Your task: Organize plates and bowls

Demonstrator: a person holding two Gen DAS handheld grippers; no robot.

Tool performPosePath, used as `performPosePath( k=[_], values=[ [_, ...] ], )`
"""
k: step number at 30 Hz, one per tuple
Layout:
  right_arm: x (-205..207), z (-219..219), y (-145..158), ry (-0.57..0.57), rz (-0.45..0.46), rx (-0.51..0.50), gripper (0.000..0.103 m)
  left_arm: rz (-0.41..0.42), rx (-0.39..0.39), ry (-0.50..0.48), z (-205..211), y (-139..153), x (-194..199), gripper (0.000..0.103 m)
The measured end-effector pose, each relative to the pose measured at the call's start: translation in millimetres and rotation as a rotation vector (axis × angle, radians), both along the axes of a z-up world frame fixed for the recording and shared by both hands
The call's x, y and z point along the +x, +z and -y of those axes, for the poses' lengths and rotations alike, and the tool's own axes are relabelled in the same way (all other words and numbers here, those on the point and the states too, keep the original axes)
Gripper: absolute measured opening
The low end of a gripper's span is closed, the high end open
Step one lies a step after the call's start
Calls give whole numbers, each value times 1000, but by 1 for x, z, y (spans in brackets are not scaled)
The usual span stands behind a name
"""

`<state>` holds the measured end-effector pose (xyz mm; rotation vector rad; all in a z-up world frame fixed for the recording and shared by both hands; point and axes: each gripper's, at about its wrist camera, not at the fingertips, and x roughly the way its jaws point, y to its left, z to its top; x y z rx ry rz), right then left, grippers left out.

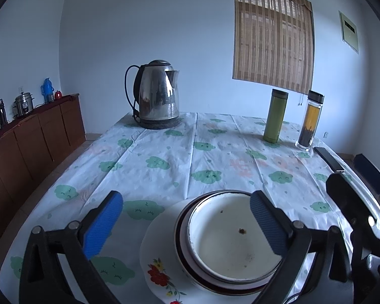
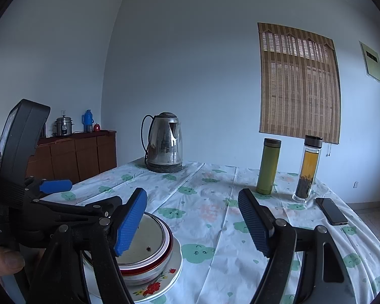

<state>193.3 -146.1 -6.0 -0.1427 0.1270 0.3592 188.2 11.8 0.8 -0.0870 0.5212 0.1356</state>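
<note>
A white enamel bowl (image 1: 223, 238) sits nested in a red-rimmed bowl (image 1: 183, 258), and both rest on a white plate with red flowers (image 1: 159, 266) near the table's front edge. My left gripper (image 1: 186, 224) is open and empty just above and behind the stack, its right pad over the bowl's rim. In the right wrist view the same stack (image 2: 149, 253) lies at lower left. My right gripper (image 2: 192, 224) is open and empty, to the right of the stack. The left gripper (image 2: 55, 186) shows at the left of that view.
A steel kettle (image 1: 157, 96) stands at the table's far side. A green flask (image 1: 274, 116) and a glass tea bottle (image 1: 310, 121) stand far right, with a black phone (image 2: 331, 211) beside them. A wooden sideboard (image 1: 38, 131) lines the left wall.
</note>
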Motion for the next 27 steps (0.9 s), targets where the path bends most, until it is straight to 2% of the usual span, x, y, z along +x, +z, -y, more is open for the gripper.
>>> performPosePath(
  k=[17,21,27],
  values=[
    [0,-1,-1,0,4,-13,76,-2,4,7,-1,-1,0,102],
    [0,-1,-1,0,5,-11,76,-5,-28,0,-8,-1,0,102],
    [0,-1,-1,-5,10,-21,76,22,2,-5,-2,2,-2,102]
  ],
)
